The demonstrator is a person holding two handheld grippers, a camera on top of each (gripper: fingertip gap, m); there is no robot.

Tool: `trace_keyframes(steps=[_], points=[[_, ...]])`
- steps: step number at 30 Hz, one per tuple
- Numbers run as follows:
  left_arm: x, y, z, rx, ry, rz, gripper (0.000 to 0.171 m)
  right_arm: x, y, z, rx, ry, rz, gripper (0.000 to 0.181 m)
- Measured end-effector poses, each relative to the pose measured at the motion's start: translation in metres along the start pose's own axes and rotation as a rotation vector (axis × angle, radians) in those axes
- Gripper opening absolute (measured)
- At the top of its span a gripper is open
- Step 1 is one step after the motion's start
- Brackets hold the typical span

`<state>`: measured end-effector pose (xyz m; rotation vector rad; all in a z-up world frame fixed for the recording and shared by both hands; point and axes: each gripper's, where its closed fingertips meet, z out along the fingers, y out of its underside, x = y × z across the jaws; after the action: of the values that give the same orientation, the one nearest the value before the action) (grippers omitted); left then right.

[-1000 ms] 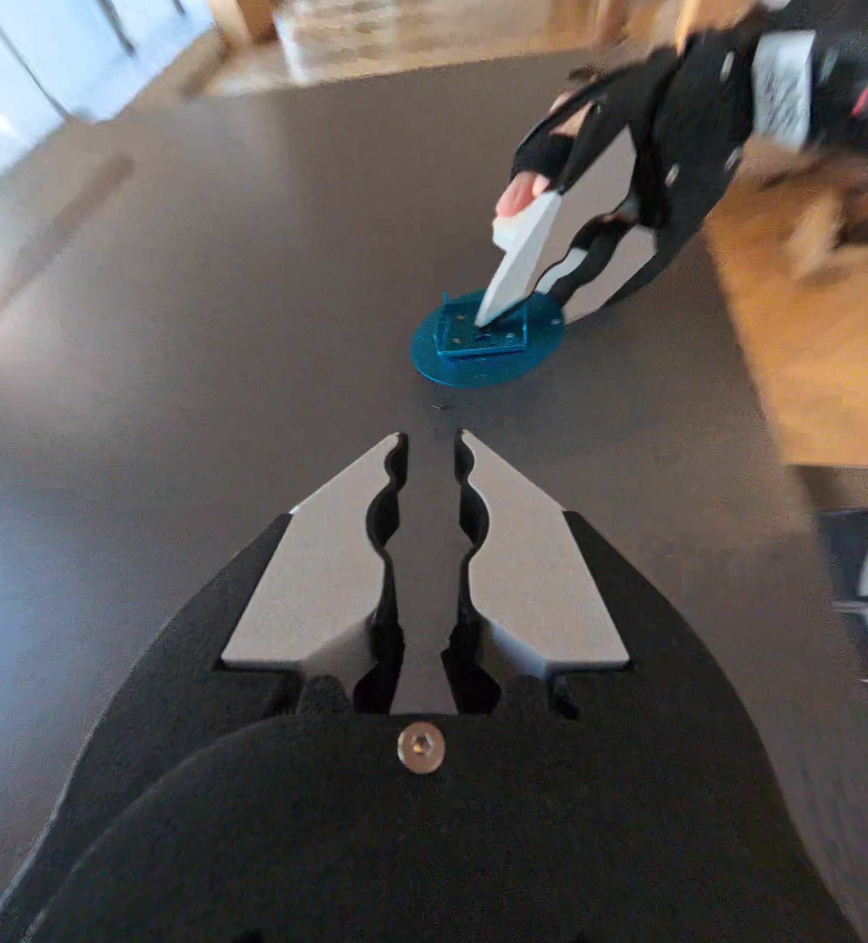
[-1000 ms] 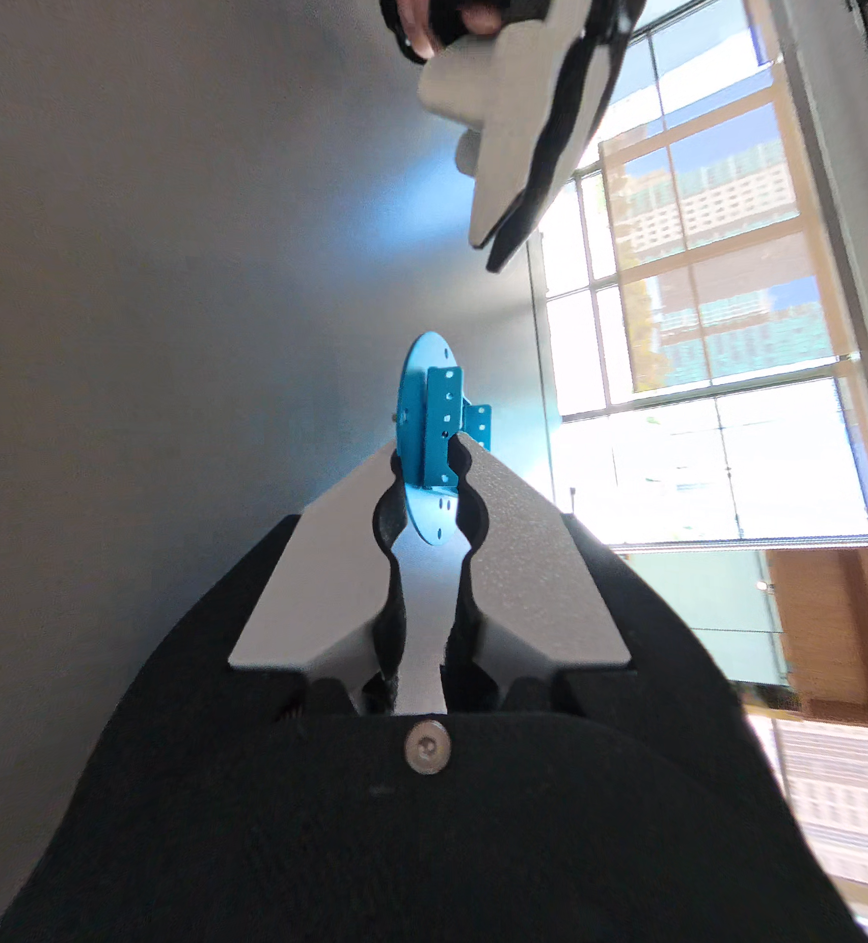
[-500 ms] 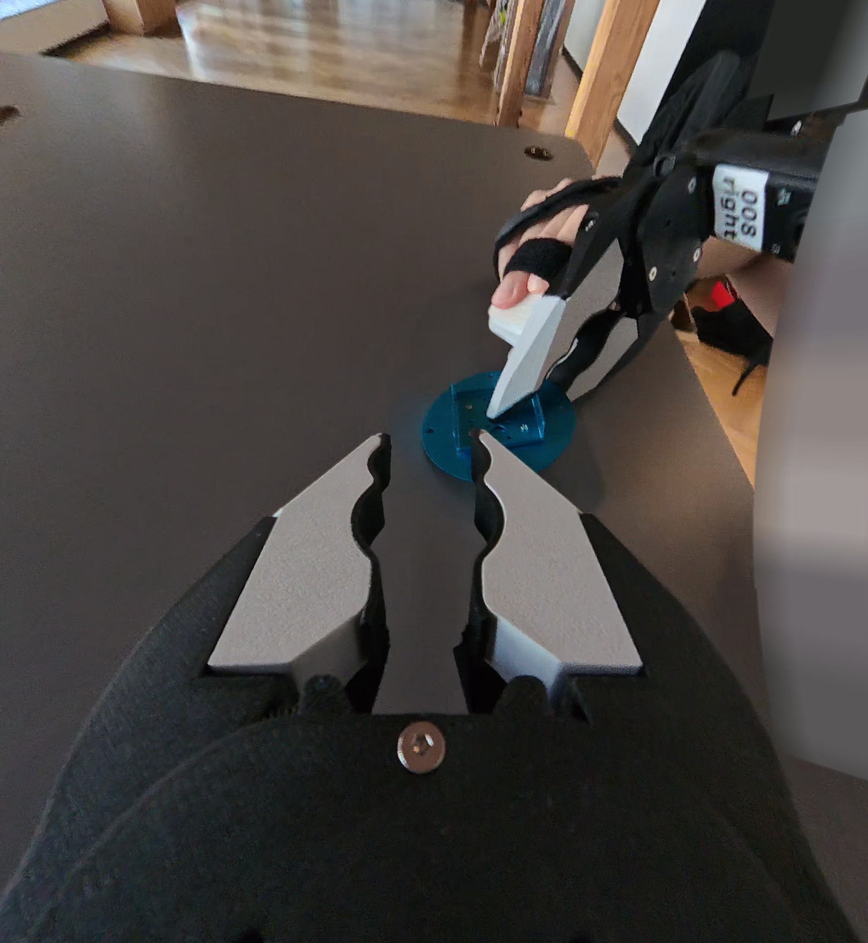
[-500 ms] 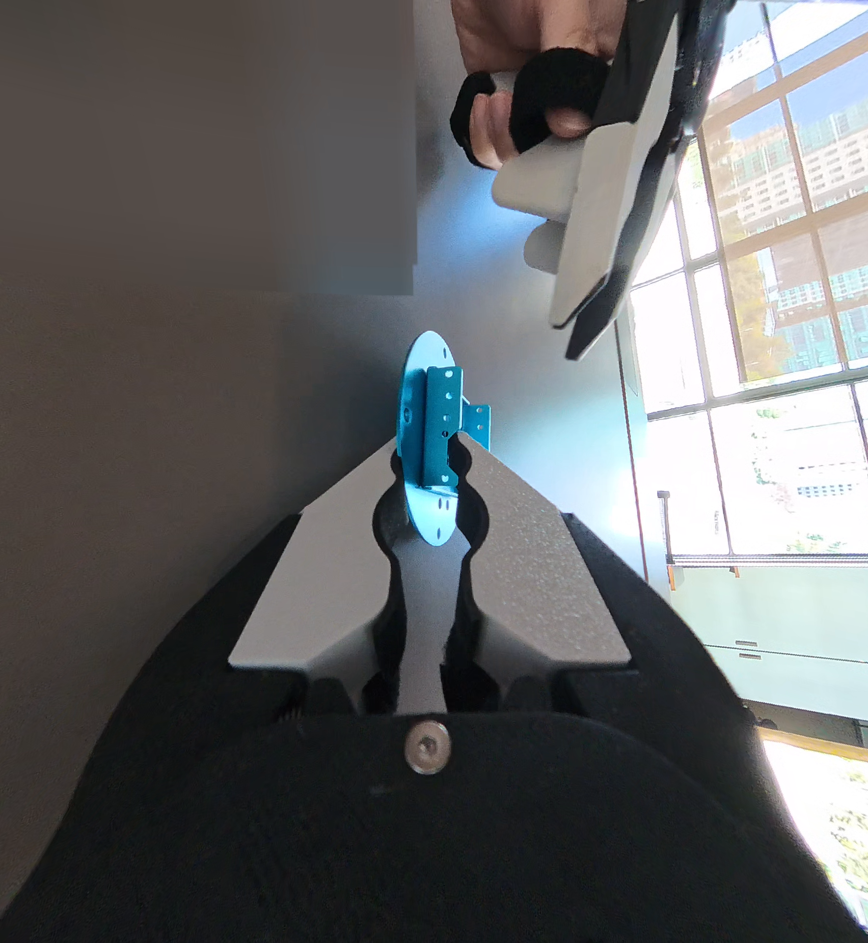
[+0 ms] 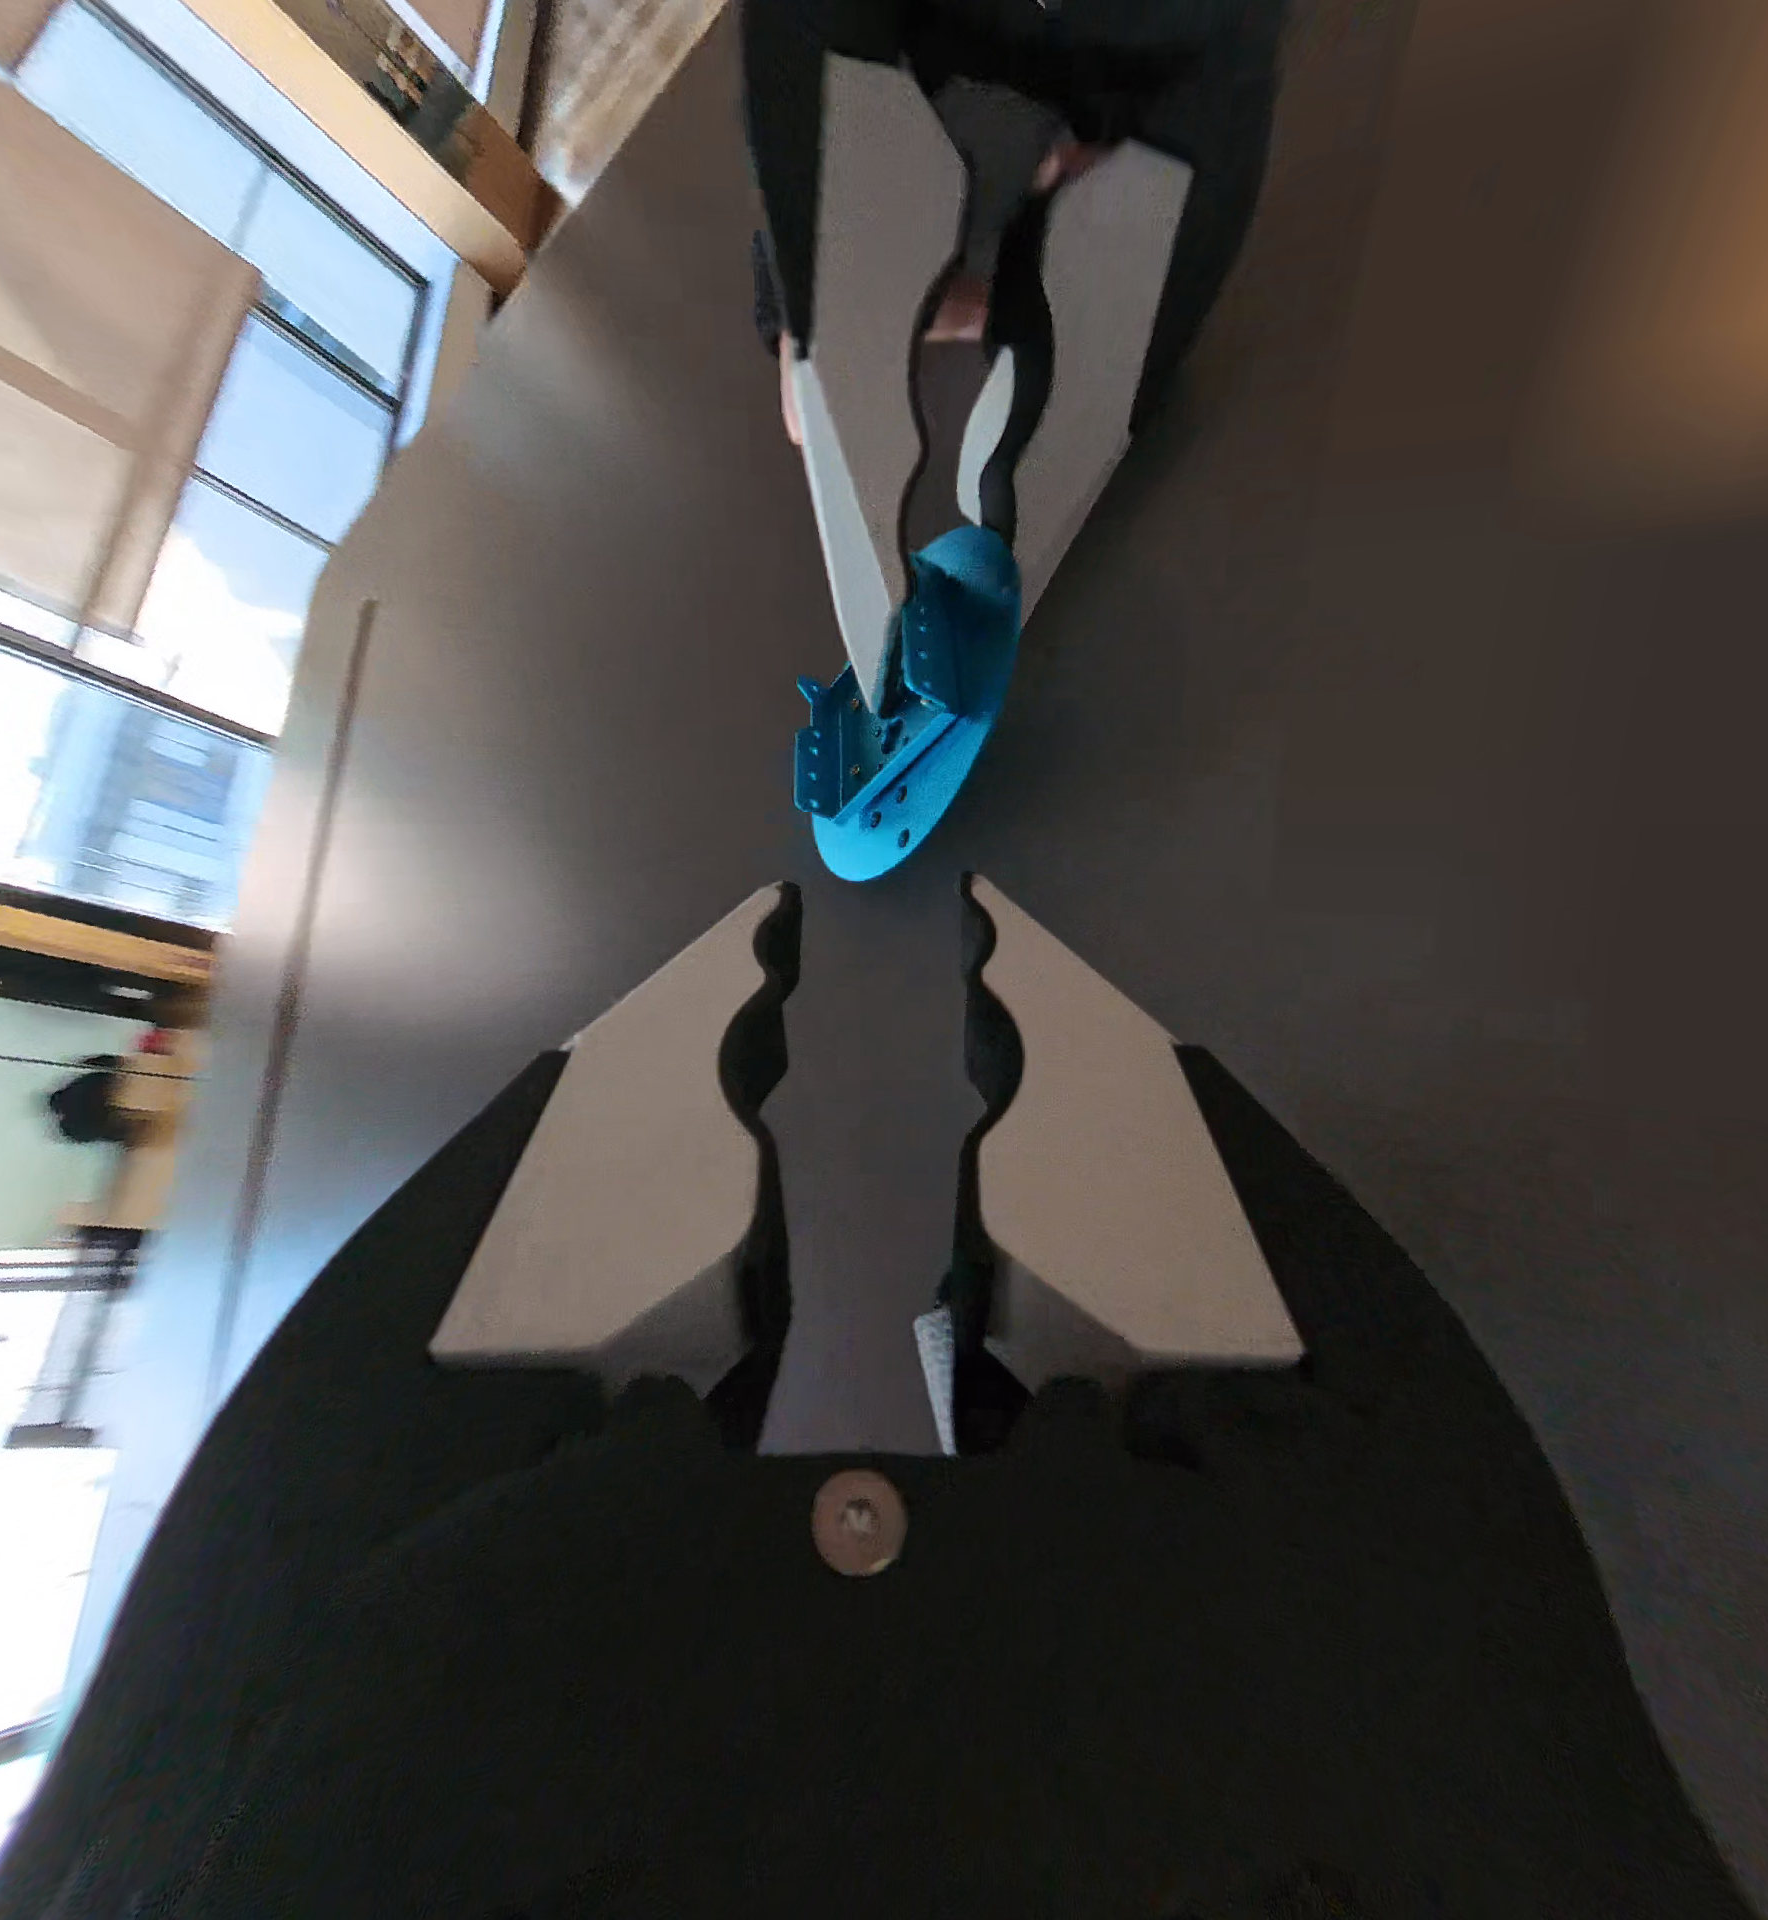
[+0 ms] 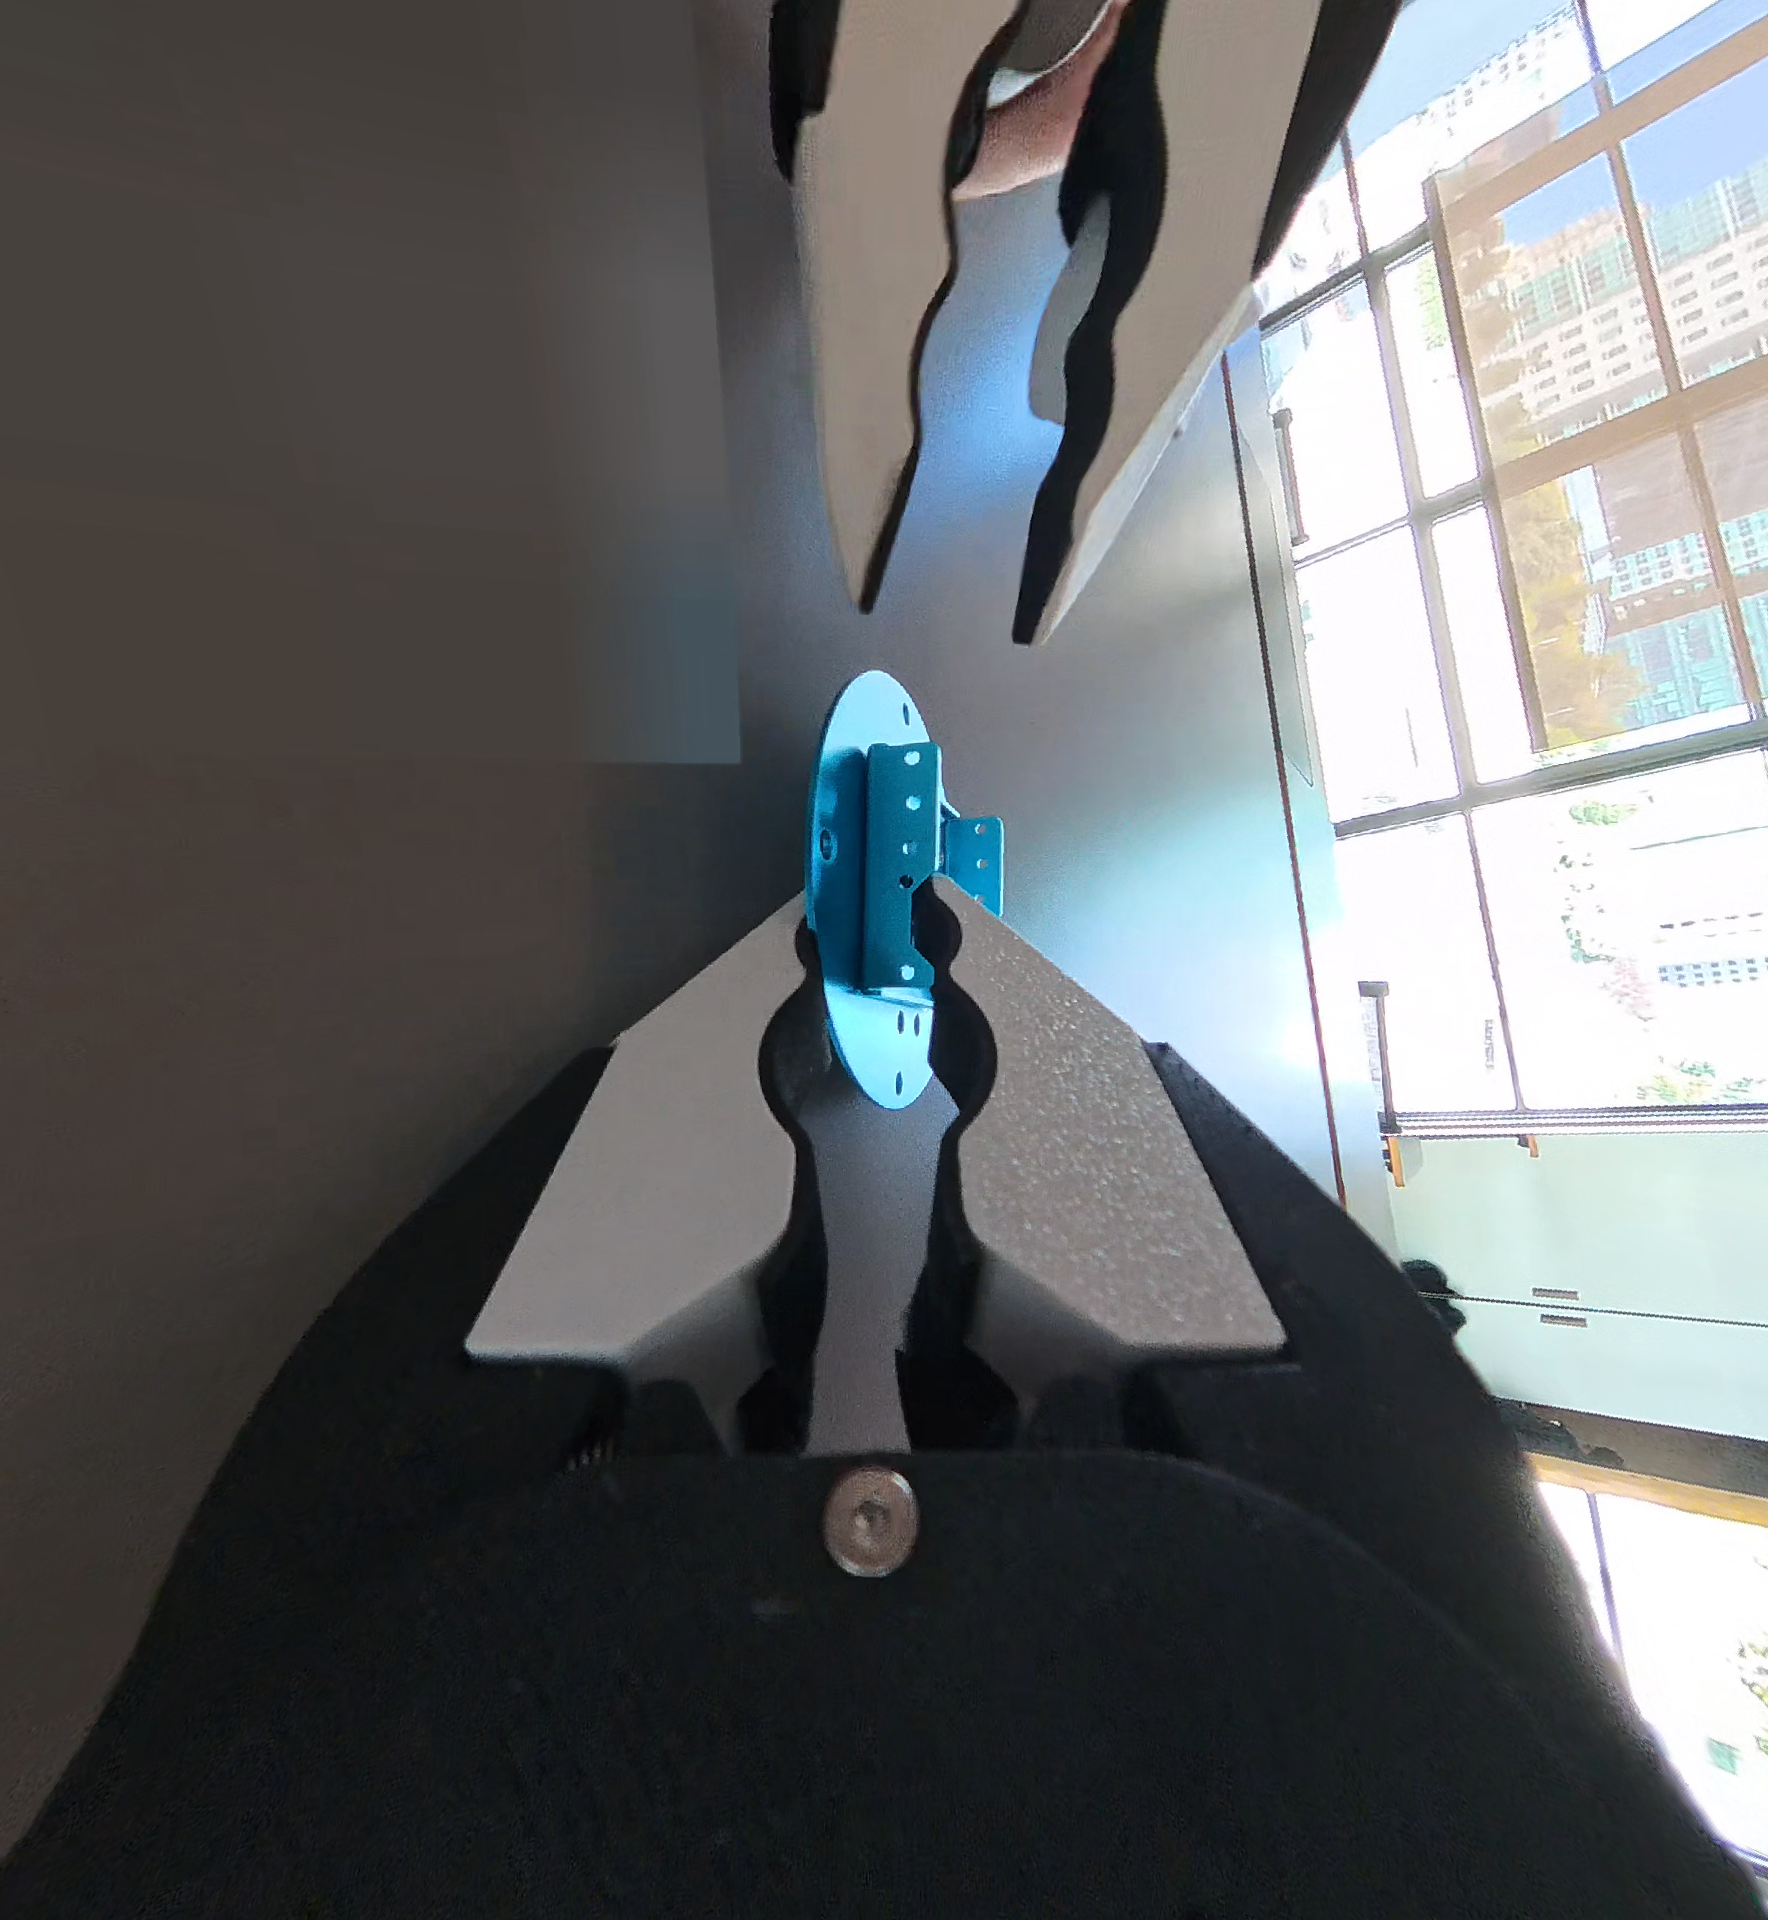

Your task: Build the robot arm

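Right gripper [image 6: 864,909] gripping blue disc part [image 6: 864,904], jaws closing on disc and its raised bracket, holding it on edge, lifted off dark counter [image 6: 288,727]. Same part showing in left wrist view [image 5: 906,727], tilted, pinched between right gripper's fingertips [image 5: 864,634]. Left gripper [image 5: 875,899] facing it, just short of disc rim, jaws standing apart, holding nothing. Left gripper's fingers [image 6: 859,416] hanging near disc top, apart from it. Big windows [image 6: 1638,623] glowing beyond counter.
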<state>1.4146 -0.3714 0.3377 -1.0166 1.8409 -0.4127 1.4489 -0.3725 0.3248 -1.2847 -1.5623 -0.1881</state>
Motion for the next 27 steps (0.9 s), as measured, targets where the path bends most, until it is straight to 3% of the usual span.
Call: trace_keyframes(steps=[3,11,20,24,27], points=[[0.006,-0.001,0.008,-0.035,-0.06,0.169,0.023,0.001,0.0,0.001,0.0,0.0,0.004,0.011],[0.009,-0.008,0.016,-0.037,-0.147,0.324,0.003,0.001,0.001,0.002,0.001,-0.004,0.01,0.012],[0.006,-0.008,0.018,-0.053,-0.212,0.383,0.001,0.004,0.001,0.001,0.01,0.016,-0.003,0.013],[0.004,-0.003,0.017,-0.08,-0.227,0.385,0.001,0.007,0.004,-0.006,0.003,0.073,-0.083,0.025],[0.003,-0.002,0.017,-0.082,-0.227,0.386,0.001,0.006,0.007,-0.013,-0.008,0.085,-0.112,0.022]])
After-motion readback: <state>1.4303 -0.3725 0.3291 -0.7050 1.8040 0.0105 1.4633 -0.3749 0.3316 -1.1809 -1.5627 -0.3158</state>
